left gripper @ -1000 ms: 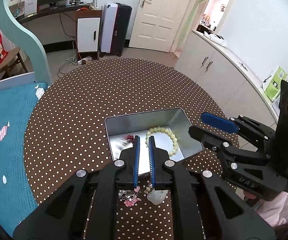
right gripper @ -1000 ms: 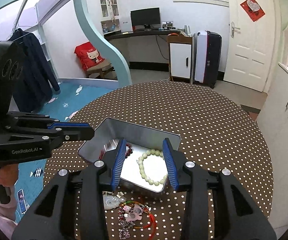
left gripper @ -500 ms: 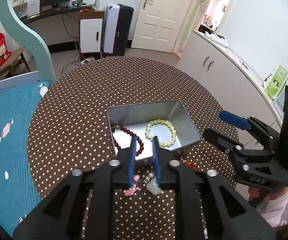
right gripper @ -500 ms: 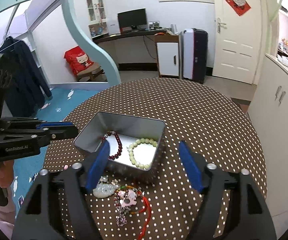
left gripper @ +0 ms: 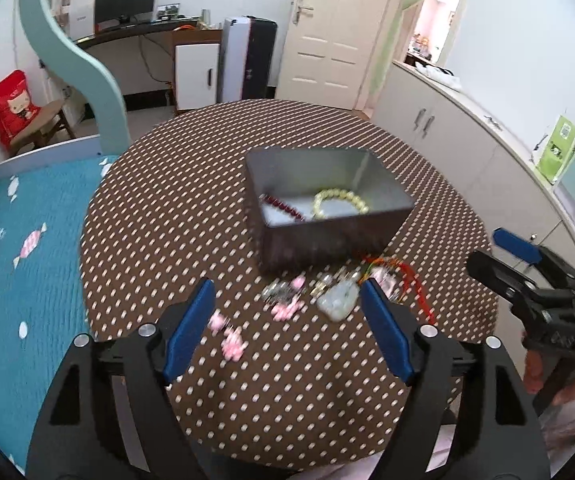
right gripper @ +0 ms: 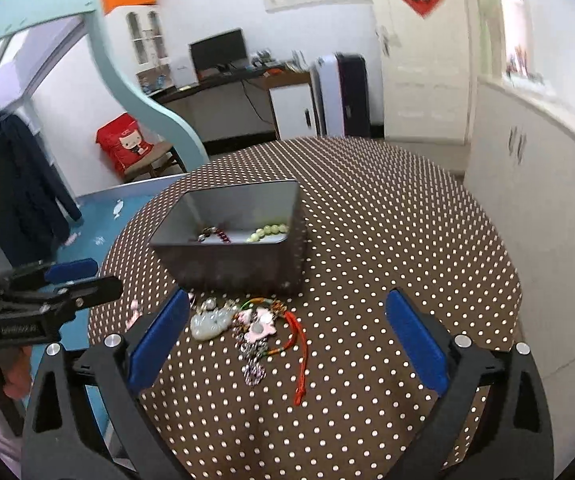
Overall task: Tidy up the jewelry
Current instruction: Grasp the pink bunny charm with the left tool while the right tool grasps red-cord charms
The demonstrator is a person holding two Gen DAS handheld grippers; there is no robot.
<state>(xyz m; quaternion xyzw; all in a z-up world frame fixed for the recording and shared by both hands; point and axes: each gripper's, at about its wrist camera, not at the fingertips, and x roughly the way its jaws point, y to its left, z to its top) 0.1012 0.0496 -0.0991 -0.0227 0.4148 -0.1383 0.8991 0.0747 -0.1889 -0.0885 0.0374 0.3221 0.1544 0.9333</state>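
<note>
Table: polka-dot cloth (left gripper: pixel 167 208), tin (left gripper: pixel 327 236) holds two bead bracelets
Loose pile: jade pendant (right gripper: pixel 211 322), red-cord charms (right gripper: pixel 283 332) before tin, lying crosswise, perhaps tangled
My right gripper (right gripper: pixel 287 332): nearer, just opened wide, empty
My left gripper (left gripper: pixel 287 320): likewise

My right gripper (right gripper: pixel 287 332) has just been opening, jaws wide with nothing gripped. Between them on the table (right gripper: pixel 407 232) lie a jade pendant (right gripper: pixel 211 322) and red cord (right gripper: pixel 301 344). Farther off, the tin (right gripper: pixel 231 264) holds bracelets.
</note>
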